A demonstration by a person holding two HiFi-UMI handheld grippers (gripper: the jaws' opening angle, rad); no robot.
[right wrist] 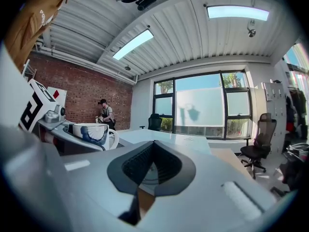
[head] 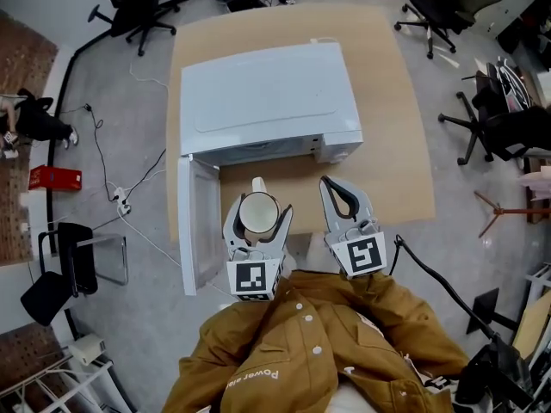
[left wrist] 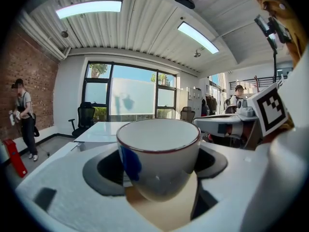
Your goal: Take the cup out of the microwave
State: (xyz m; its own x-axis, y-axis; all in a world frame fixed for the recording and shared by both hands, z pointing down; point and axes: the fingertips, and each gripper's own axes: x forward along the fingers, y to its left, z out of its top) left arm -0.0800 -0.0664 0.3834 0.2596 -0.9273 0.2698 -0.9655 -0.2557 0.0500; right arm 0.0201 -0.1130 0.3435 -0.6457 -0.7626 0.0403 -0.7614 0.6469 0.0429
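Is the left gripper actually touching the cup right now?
Touching. In the left gripper view the cup sits between the jaws of the left gripper, both pressed against its sides. The head view agrees.

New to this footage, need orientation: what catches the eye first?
A white cup sits clamped in the left gripper, just in front of the white microwave on the wooden table. The microwave's door stands open at the left, and the right gripper is shut on nothing beside the cup.
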